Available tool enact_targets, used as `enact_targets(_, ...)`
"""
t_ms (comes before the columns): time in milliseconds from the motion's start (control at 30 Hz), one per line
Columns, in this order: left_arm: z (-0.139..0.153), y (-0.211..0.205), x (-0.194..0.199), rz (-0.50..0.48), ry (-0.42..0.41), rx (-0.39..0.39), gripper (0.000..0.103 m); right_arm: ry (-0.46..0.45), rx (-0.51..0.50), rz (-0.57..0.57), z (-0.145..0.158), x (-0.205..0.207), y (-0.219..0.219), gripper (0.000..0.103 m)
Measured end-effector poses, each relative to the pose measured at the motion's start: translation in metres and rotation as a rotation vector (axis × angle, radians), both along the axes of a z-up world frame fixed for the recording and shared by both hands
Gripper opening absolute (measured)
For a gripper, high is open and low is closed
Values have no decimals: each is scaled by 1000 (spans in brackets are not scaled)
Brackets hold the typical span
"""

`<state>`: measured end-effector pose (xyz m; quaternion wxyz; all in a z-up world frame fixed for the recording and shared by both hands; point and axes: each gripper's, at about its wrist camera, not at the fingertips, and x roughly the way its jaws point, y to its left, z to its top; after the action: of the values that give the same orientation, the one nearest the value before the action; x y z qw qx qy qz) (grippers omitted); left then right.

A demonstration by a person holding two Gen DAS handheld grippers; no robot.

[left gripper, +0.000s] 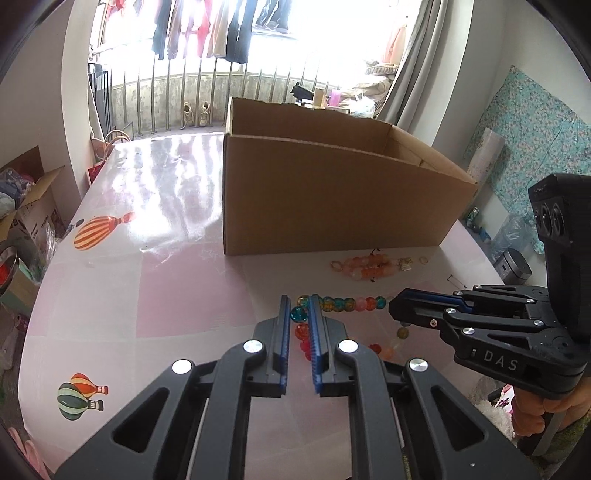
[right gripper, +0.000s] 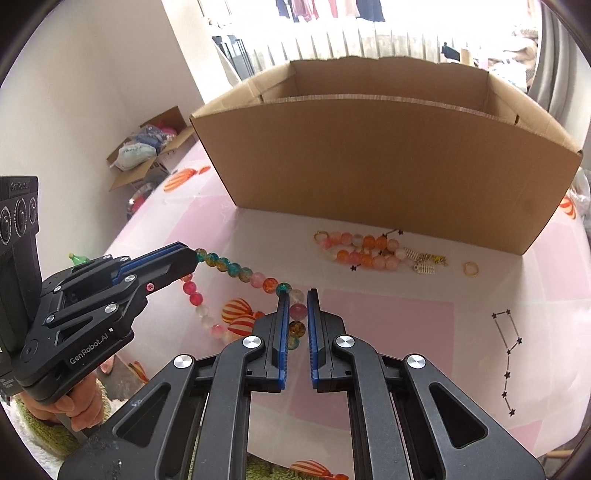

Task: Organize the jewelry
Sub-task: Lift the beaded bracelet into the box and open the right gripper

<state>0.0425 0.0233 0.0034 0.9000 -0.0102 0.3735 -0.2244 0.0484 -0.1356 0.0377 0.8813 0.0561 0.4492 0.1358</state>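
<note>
Our left gripper has its blue-padded fingers clamped on one end of the multicoloured glass-bead strand, and our right gripper is pinched on the other, the run between them taut just in front of the open brown cardboard box. We judge the strand light, limp and slippery: grip the cord between beads, since the round glass may slide free.

A lived-in home room.
Laundry hangs at the far barred window; shoes, curtain, balloon-patterned table.
</note>
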Motion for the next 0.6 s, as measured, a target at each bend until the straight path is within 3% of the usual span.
enact_targets(267, 68, 0, -9, -48, -186, -10, 9, -173, 25, 16, 52, 4, -10, 7)
enact_targets(400, 103, -8, 12, -68, -258, 7, 9, -263, 31, 26, 85, 27, -20, 7)
enact_targets(500, 122, -15, 43, -78, -272, 11, 9, -299, 23, 41, 105, 58, -28, 7)
enact_targets(600, 129, -21, 87, -83, -216, -3, 9, -252, 31, 58, 110, 103, -34, 7)
